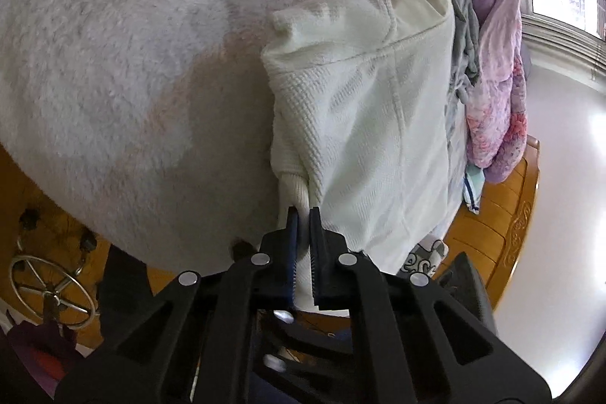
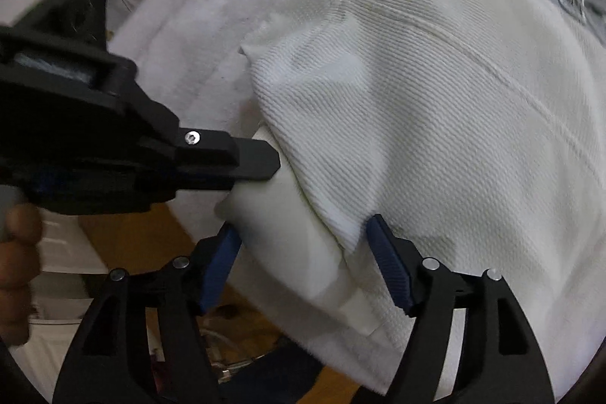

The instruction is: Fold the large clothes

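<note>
We are pinching the sweater cuff in the left hand-held gripper; right hand-held gripper is gaping; quilt is crowding the bed.

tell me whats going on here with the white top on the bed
A person is folding a cream knit sweater on a fluffy white blanket. The left claw is shut on the sweater's ribbed cuff at the near edge. The right claw is open, its fingers straddling the folded bottom corner of the sweater without clamping it. Grey clothes and a purple quilt lie beyond.
</note>
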Demonstrator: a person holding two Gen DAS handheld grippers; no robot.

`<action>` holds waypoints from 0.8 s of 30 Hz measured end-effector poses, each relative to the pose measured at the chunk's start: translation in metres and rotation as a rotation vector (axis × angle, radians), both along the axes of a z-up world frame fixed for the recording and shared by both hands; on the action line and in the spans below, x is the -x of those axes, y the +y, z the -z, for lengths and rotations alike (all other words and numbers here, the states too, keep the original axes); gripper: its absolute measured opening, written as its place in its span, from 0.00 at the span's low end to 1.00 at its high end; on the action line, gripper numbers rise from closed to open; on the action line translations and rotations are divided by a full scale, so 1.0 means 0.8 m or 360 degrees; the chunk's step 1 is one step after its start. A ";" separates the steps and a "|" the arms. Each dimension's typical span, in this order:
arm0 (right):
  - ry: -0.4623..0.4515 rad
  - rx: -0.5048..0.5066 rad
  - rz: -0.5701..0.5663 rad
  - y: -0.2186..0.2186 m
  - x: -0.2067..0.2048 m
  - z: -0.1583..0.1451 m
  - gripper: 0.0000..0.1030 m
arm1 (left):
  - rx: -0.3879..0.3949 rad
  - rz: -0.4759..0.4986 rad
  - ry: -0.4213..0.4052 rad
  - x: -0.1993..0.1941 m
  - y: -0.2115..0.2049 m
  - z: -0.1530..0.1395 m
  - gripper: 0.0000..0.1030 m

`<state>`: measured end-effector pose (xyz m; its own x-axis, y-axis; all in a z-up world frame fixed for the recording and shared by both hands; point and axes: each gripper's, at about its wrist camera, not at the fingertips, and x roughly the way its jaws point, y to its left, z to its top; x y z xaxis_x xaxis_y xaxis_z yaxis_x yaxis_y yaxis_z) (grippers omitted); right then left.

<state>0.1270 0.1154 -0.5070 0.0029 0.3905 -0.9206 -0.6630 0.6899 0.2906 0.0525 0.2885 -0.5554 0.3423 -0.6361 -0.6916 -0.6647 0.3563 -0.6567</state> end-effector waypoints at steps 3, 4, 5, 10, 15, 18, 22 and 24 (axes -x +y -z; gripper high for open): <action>-0.0057 0.0071 0.0067 0.000 0.003 0.006 0.52 | -0.0028 0.0032 0.0001 -0.003 0.000 0.001 0.05; -0.0061 0.0097 0.0102 -0.005 0.001 0.007 0.41 | -0.0025 0.0036 -0.0001 -0.004 -0.001 0.001 0.05; -0.0053 0.0118 0.0163 -0.016 -0.004 0.007 0.19 | -0.0032 0.0039 0.0003 -0.006 -0.001 -0.001 0.05; 0.0289 -0.0131 0.0416 -0.075 -0.040 0.001 0.07 | -0.0048 0.0092 -0.0181 -0.017 0.009 -0.042 0.08; 0.0530 -0.0448 0.0733 -0.141 -0.059 -0.021 0.07 | -0.0153 -0.0081 -0.0221 -0.008 0.051 -0.067 0.11; 0.0607 -0.0606 0.0856 -0.185 -0.067 -0.032 0.07 | -0.0365 -0.0125 -0.0064 -0.006 0.063 -0.061 0.12; 0.0643 -0.0792 0.0985 -0.245 -0.072 -0.050 0.06 | -0.0557 0.0027 0.0041 -0.037 0.016 -0.049 0.12; 0.0670 -0.0891 0.1081 -0.279 -0.073 -0.058 0.07 | -0.0574 0.0114 -0.0008 -0.074 -0.031 -0.050 0.12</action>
<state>0.1852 -0.1078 -0.4606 0.1026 0.8082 -0.5799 0.0580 0.5771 0.8146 0.1117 0.2636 -0.5153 0.3097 -0.3743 -0.8740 -0.6266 0.6110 -0.4837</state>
